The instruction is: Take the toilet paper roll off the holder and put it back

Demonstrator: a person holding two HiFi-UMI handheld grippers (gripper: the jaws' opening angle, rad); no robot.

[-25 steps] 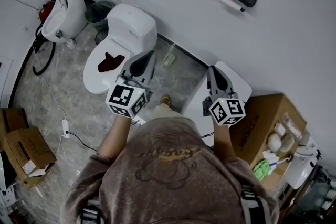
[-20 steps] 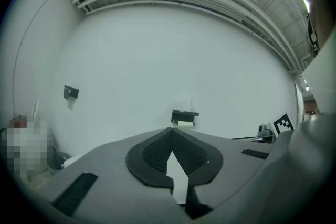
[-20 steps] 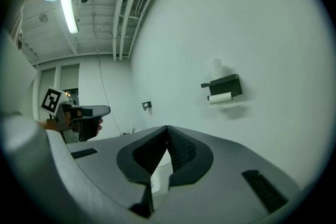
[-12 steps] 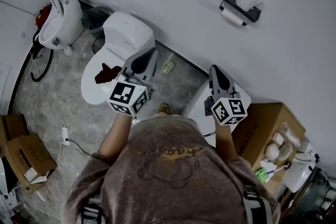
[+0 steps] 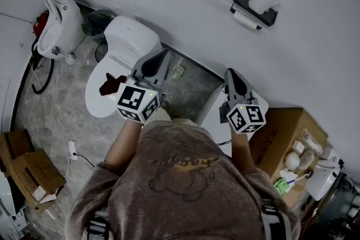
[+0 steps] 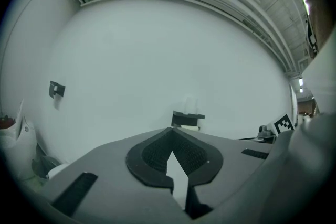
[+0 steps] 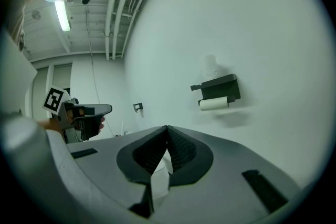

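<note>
Fingers [image 6: 105, 181] closed together, empty, L gripper [image 6: 170, 131], R gripper [image 7: 167, 127]; ribbed dark pads [image 7: 181, 152]; white cylindrical roll [image 5: 246, 20] on black holder [image 5: 269, 15].

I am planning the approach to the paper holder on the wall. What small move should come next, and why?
Probably bring the right gripper forward toward the toilet paper roll hanging under the holder. Its fingers are together with nothing between them, and it is well short of the wall. The holder sits on the right gripper's side; the left gripper is shut too.
</note>
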